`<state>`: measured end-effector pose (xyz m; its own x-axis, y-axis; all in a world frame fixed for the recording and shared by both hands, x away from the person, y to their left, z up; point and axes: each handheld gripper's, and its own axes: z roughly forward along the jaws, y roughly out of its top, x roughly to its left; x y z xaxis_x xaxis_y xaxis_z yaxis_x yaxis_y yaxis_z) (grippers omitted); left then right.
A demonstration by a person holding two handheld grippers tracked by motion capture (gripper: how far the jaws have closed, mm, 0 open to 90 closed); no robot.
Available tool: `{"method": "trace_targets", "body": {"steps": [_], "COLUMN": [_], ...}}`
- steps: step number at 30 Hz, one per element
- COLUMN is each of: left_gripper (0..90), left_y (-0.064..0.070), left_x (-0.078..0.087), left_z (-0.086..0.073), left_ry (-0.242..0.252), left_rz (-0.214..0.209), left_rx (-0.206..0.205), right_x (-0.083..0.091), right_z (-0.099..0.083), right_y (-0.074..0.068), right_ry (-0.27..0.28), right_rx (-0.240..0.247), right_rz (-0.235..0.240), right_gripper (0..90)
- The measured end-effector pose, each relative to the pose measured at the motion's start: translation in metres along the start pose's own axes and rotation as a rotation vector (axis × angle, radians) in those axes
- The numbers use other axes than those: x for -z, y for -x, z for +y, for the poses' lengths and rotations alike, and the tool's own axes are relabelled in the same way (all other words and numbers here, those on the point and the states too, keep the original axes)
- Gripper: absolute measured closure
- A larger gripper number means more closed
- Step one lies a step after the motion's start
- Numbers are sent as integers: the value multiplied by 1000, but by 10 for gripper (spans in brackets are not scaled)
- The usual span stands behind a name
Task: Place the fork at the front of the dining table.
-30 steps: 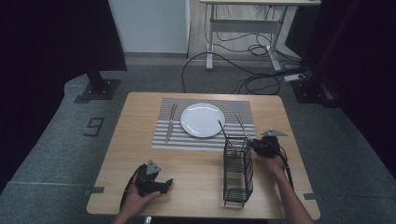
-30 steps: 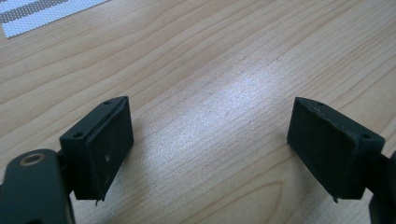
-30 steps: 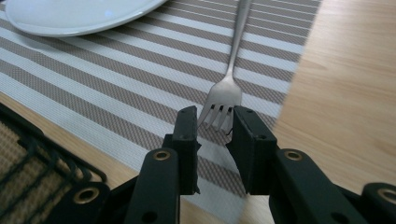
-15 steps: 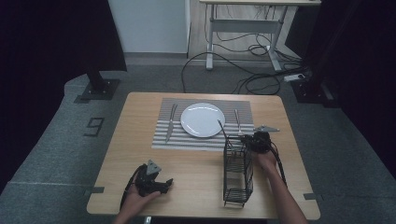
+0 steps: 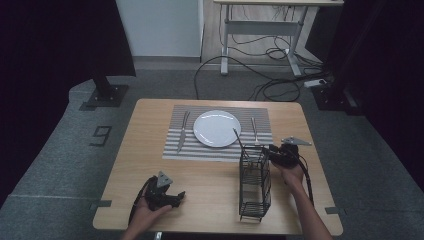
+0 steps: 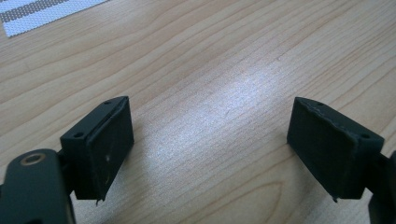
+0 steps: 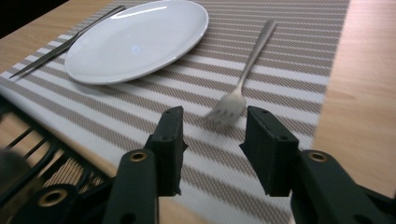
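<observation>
We see the left gripper (image 5: 172, 196) resting low on the table (image 5: 150, 130) at the lower left of the high view, its 2 jaws spread wide over bare wood. The right gripper (image 5: 270, 152) sits at center right, just beside the top of a black wire rack (image 5: 254, 185), jaws parted with nothing between them. In the right gripper view a fork (image 7: 243, 79) lies just beyond the jaws on the striped placemat (image 7: 289, 65), right of a white plate (image 7: 140, 39). A knife (image 5: 183, 131) lies left of the plate.
</observation>
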<state>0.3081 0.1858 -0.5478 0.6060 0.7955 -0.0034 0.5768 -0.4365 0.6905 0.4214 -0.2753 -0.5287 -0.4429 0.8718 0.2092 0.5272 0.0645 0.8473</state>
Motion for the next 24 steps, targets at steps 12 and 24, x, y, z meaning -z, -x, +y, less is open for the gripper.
{"method": "trace_targets", "body": {"steps": [12,24], "left_gripper": [146,146], "left_y": [0,0], "left_x": [0,0], "left_z": [0,0], "left_ry": [0,0], "left_rz": [0,-1], "left_rx": [1,1], "right_x": [63,106], "right_z": [-24,-60], "right_y": [-1,-1], "right_ry": [11,-4], "right_rx": [12,-1], "right_rz": [-32,-49], "right_gripper": [500,487]}}
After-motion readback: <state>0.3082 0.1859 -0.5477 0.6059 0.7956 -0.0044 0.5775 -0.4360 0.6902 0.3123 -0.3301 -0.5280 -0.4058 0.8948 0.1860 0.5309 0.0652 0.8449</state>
